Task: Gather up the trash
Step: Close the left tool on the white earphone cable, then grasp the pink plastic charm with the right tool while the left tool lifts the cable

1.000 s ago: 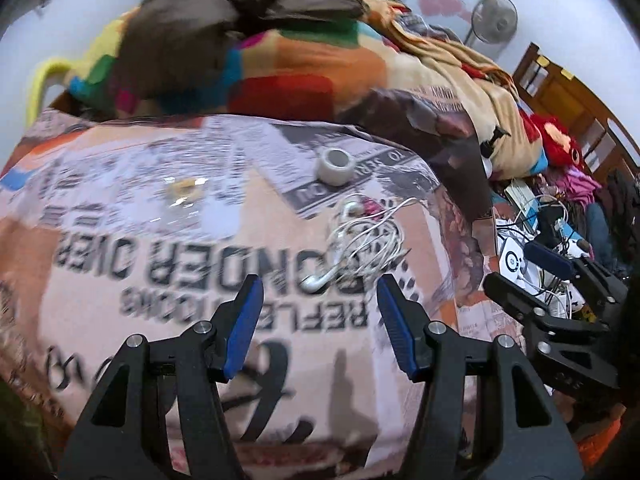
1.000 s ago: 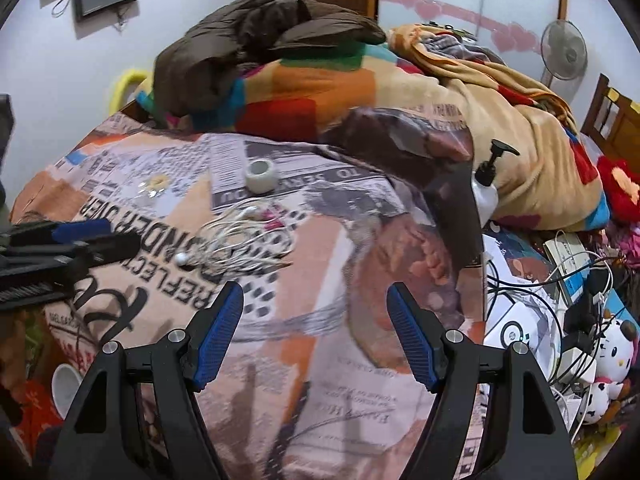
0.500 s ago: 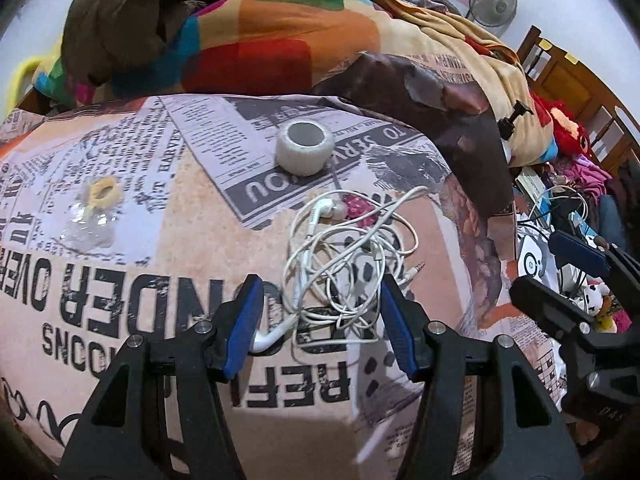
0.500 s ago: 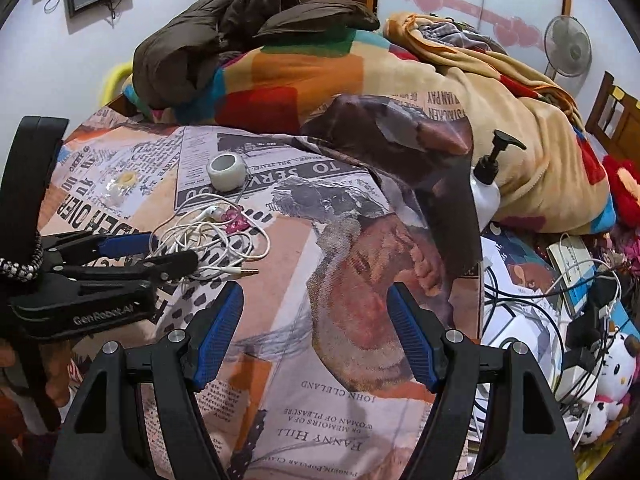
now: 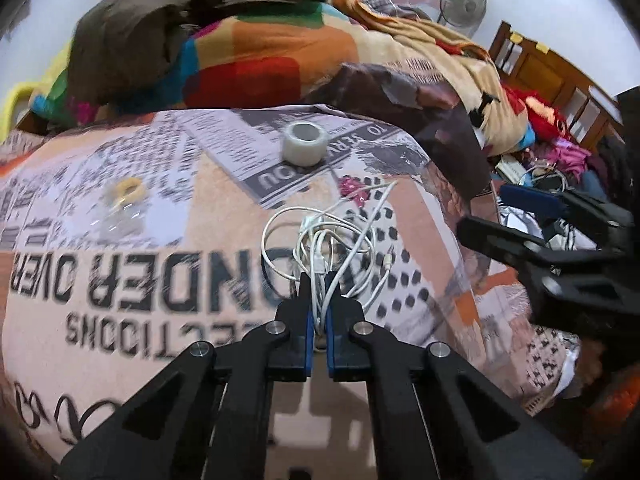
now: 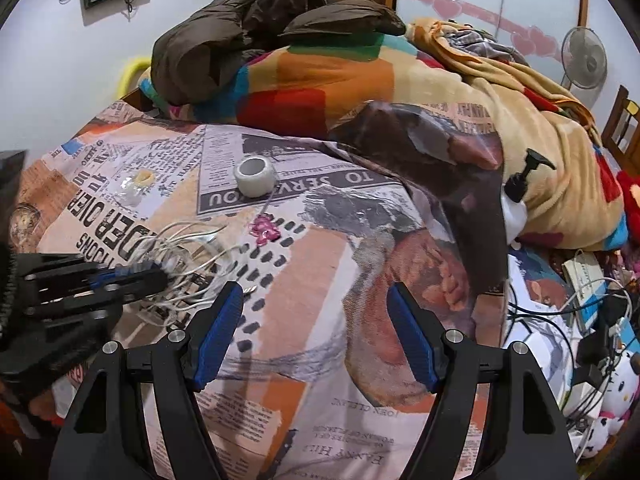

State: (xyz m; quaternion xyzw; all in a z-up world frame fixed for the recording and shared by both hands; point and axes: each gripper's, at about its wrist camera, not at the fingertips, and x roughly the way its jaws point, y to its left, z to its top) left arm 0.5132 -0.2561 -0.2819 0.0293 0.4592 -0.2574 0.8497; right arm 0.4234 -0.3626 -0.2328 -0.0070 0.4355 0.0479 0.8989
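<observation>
Evidently the left tongs (image 5: pixel 317 280) had pinched shut on the tangle of white earphone cord (image 5: pixel 332 240), with several strands running up between the blue pads and the rest of the loops spread loosely on the newspaper-print bedcover (image 5: pixel 140 280). Gripping near the knot's middle seemed a sensible choice, since a bite on a single outer loop would probably only unravel it. The right tongs (image 6: pixel 316 336) stood wide and empty above bare bedcover, well apart from the cord, likely kept clear so the other hand could work. Other small items lay farther up the bed: a white tape roll (image 5: pixel 305 142), a clear wrapper with a yellow ring (image 5: pixel 126 196) and a pink trinket (image 6: pixel 264 230) just beyond the cord. No trash bin or bag was visible in either view.
</observation>
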